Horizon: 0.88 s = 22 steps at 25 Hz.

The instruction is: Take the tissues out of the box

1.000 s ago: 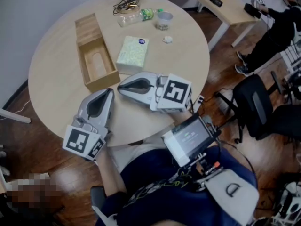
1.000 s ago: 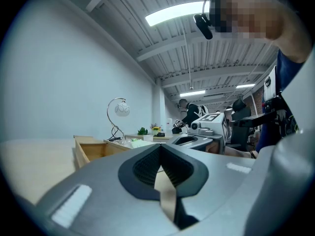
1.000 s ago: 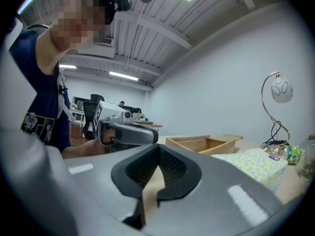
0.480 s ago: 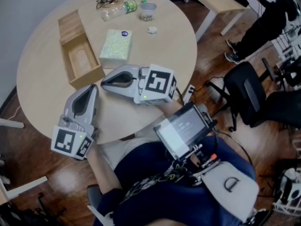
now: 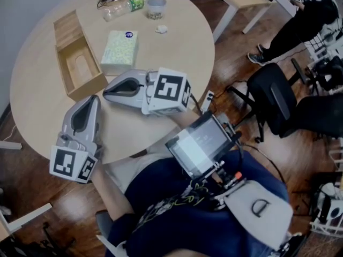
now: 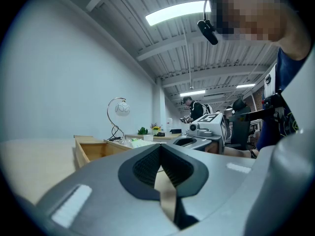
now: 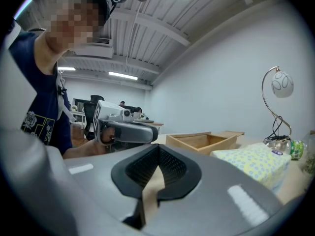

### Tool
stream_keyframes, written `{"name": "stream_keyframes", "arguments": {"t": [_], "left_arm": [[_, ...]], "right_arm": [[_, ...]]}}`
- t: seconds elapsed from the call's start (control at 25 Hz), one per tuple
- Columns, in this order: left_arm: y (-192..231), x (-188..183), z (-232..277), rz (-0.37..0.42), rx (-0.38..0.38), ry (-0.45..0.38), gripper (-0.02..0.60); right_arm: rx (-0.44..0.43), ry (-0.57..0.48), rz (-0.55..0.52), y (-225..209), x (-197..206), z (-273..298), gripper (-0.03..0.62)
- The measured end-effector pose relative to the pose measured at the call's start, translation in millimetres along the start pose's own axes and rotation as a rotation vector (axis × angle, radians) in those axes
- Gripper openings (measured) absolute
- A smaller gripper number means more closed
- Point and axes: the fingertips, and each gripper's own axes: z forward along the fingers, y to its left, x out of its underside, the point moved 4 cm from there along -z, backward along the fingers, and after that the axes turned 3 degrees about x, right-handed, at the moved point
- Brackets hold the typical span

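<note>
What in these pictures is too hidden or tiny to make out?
- Head view: the white lump beside the cup is too small to identify.
- Head view: text on the chest screen is washed out by glare.
- Left gripper view: the near wall of the wooden box hides its floor.

I see bright, even light from ceiling strips above the table; both gripper views bend and darken at their edges.

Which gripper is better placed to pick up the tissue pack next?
Right. The right gripper lies closest to the tissue pack, which shows in its own view. The left gripper sits nearer the table edge, aimed at the box. Both are shut.
</note>
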Motion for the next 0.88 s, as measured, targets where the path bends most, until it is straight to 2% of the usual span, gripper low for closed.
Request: {"name": "stream_keyframes", "arguments": {"t": [0.88], "left_arm": [[-0.3, 0.0, 0.1, -0.003, 0.001, 0.004, 0.005]], "right_arm": [[-0.003, -0.009, 0.009, 0.8, -1.0, 1.2, 0.000]]}}
